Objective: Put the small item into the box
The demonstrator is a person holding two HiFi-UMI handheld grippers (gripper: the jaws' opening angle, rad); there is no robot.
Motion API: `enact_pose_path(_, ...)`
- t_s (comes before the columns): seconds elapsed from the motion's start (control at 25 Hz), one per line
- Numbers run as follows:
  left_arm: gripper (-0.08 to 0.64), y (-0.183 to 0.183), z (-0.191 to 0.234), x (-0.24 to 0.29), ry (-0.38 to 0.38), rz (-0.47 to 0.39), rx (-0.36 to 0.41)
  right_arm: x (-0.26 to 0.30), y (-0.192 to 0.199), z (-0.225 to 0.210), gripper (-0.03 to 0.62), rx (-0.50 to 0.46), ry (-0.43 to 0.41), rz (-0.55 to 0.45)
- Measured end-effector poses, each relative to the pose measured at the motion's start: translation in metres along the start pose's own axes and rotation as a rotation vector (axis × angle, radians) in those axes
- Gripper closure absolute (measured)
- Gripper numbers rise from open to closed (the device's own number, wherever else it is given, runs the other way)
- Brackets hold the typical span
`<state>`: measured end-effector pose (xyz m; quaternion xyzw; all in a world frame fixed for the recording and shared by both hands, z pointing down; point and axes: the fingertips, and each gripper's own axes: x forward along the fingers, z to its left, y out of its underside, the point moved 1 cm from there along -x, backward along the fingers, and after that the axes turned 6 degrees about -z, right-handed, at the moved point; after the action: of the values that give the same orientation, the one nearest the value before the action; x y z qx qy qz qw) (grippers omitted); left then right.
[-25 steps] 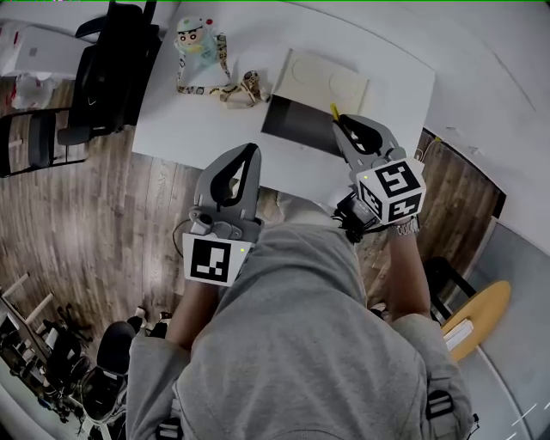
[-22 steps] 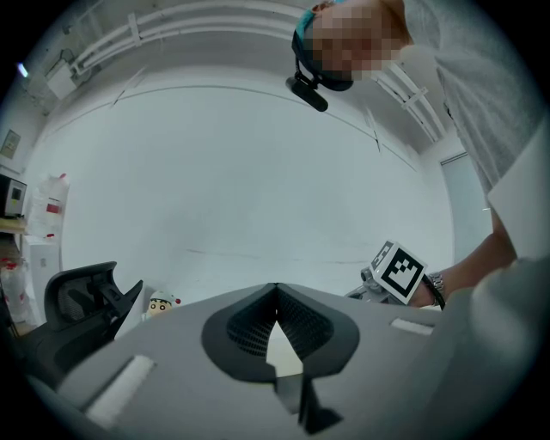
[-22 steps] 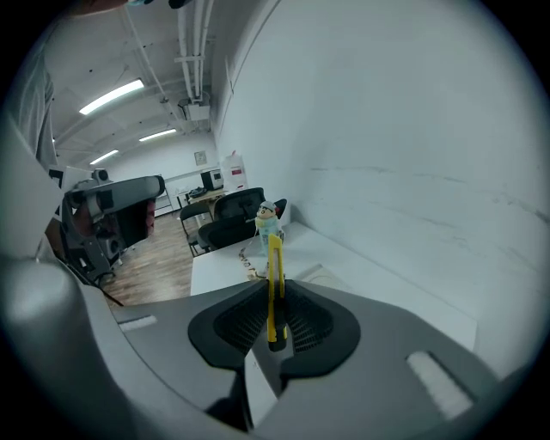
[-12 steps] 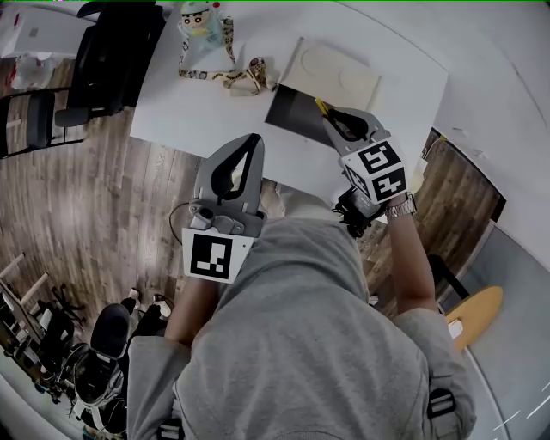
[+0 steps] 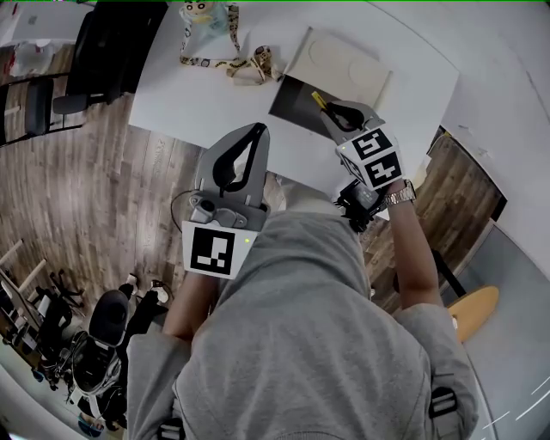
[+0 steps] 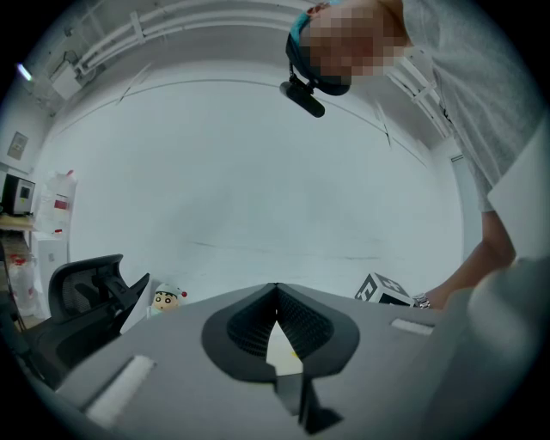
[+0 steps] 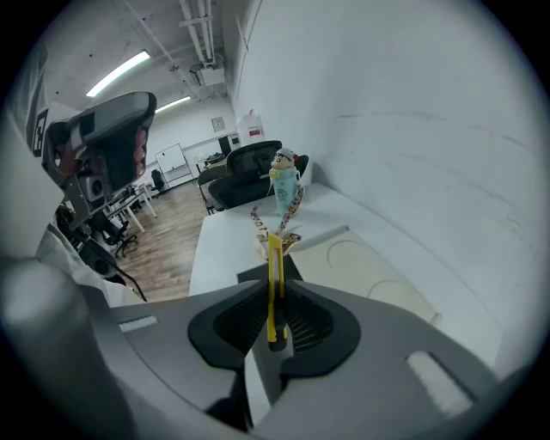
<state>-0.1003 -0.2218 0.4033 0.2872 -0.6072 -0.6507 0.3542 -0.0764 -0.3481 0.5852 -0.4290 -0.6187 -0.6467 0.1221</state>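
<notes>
So right now my right hand-held gripper (image 5: 332, 109) is clamped on the yellow cutter (image 7: 274, 288), a slim thing that looks like a little utility knife. It's pinched near its lower end, so most of the body pokes out past the jaw tips. I reckon that helps, since the free end can go into the box (image 5: 290, 110) first without the jaws getting in the way. From the head view the cutter hangs right over the near edge of the box's dark opening, not inside yet. The lid (image 5: 345, 69) is flopped back flat on the counter (image 5: 185, 103) behind it, so the mouth is wide open. My left hand-held gripper (image 6: 276, 294) has its jaws pressed together on nothing, parked over the front edge of the counter, well out of the way; I'd guess it's just not needed. The toy figure (image 5: 203, 12) and its lanyard (image 5: 227, 64) sit off to the left of the box, clear of the drop. Next I'd lower it in and let go.
</notes>
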Motion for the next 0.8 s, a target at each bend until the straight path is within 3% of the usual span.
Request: enact_pose_path(0.8, 0.557, 0.012, 0.007, 0.004, -0.03, 0.022, -0.009, 0.043, 0.052, 0.002, 0.518, -0.019, -0.04, 0.17)
